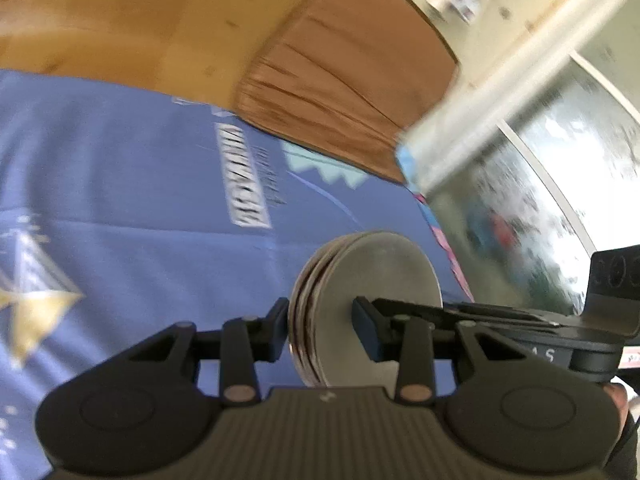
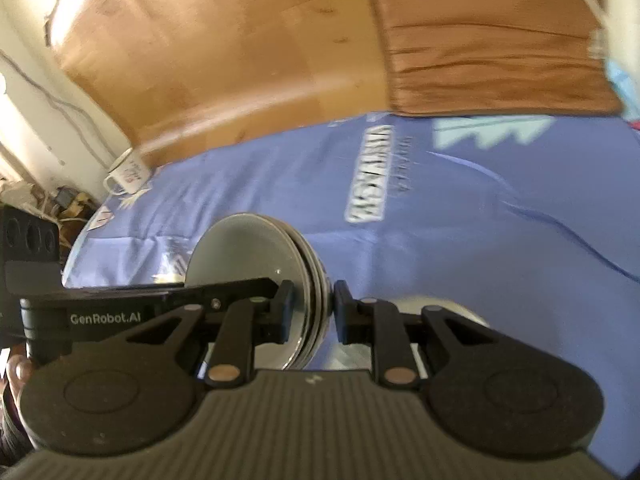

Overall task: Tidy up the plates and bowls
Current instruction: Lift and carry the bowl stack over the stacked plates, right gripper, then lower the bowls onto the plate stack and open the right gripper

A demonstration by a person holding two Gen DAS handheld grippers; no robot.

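Both grippers clamp the same plate stack, one from each side. From the left wrist view, the left gripper (image 1: 320, 328) has its fingers narrowed onto the rim of the stack (image 1: 360, 304), one pad on the outer face and the other on the flat grey face of the top plate. From the right wrist view, the right gripper (image 2: 312, 312) pinches the opposite rim of the stack (image 2: 256, 260) the same way, fingers close together with several plate edges between them.

Held on edge in both views, the stack hangs above the blue cloth (image 1: 140, 200) that covers the table, apparently clear of it. A pale rounded dish (image 2: 436, 308) sits on the cloth just behind the right fingers; what it is cannot be told. A mug (image 2: 128, 176) stands at the cloth's far corner, well apart.

Stacked plates are likely heavy, stiff and breakable, with smooth glazed faces that could slip against each other. Gripping across the whole rim thickness, on opposite sides, seems the sound hold; uneven pressure might let an inner plate slide out.
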